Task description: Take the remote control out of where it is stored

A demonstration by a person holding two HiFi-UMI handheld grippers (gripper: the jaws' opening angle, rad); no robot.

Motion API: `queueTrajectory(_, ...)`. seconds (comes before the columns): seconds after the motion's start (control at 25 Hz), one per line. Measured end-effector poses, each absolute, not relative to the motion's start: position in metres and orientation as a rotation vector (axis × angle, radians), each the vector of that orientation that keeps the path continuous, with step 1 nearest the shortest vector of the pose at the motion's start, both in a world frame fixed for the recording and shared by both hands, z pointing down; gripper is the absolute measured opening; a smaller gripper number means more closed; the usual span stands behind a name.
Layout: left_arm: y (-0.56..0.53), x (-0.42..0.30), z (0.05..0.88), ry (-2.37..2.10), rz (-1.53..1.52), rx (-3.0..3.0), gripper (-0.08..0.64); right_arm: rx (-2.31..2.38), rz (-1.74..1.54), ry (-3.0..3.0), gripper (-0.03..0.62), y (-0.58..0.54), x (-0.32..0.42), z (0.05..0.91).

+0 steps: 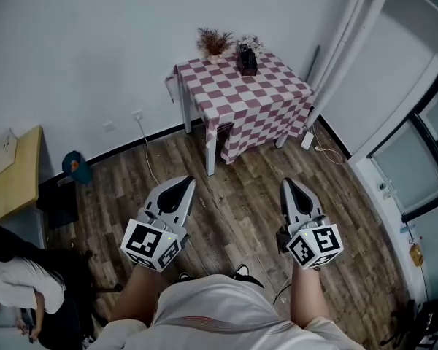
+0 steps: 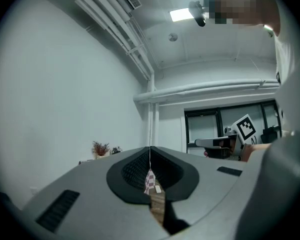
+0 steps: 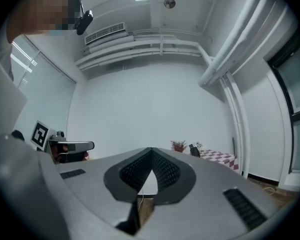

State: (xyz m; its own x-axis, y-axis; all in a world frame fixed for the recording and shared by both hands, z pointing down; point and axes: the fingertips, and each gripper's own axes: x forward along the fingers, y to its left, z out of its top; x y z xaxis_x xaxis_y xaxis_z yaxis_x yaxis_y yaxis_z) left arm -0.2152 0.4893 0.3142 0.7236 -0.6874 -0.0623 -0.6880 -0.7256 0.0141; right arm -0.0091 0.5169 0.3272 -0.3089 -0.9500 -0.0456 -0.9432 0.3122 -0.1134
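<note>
Prob. remote in dark holder [image 1: 247, 60] light, stiff, slick: pinch long edges; left gripper [image 1: 184, 185] & right gripper [image 1: 290, 185] jaws together, empty.

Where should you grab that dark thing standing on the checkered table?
Probably at its top, coming from the room side: the dark thing stands upright at the back of the checkered table, wall behind it, dried plant beside it. Finer shape is too far off to tell.
</note>
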Motion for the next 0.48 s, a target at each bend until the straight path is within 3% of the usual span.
queueTrajectory(0.48,0.493,-0.11,0.336,1.174,-0.026,-2.904,0.011,-1.665,-0.273,2.511,0.012,0.501,0.079,0.369)
